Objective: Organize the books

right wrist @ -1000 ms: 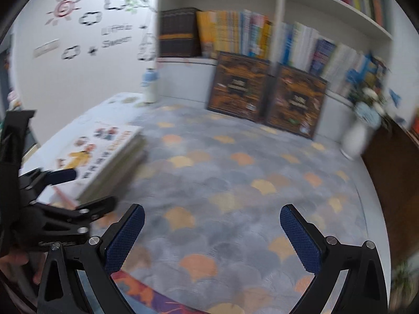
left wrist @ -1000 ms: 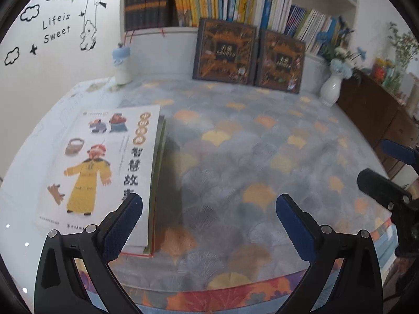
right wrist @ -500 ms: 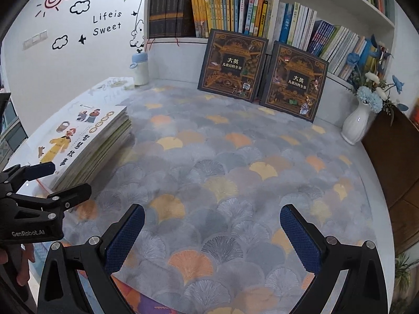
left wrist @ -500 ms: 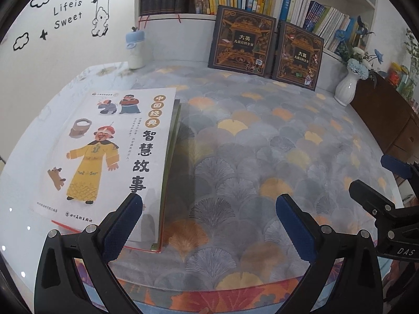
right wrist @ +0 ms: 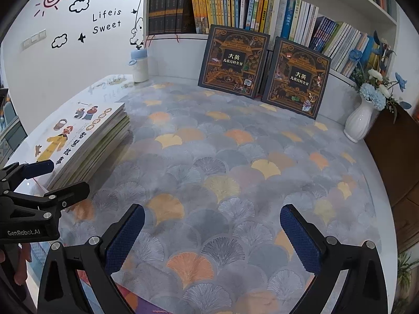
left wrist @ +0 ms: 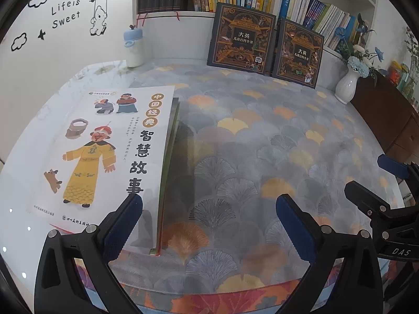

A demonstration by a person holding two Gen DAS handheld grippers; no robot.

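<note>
Lying flat at the table's left edge, a stack of picture books (right wrist: pixel 86 141) is recorded, covers up and spines roughly aligned, presumably squared for tidiness or for lifting as one. Left gripper (left wrist: pixel 209 222): fingers spread wide, nothing held, poised at the stack's near corner, one pad (left wrist: pixel 123 225) overlapping the top cover in view; contact cannot be told. Right gripper (right wrist: pixel 212 235): fingers likewise wide and empty, held over the bare patterned mat (right wrist: pixel 235 157). Two dark encyclopedias (right wrist: pixel 233 60) are propped upright against the bookshelf (right wrist: pixel 275 5), apparently for display. A bottle (left wrist: pixel 134 49) and a vase (right wrist: pixel 358 120) are kept at the margins.
</note>
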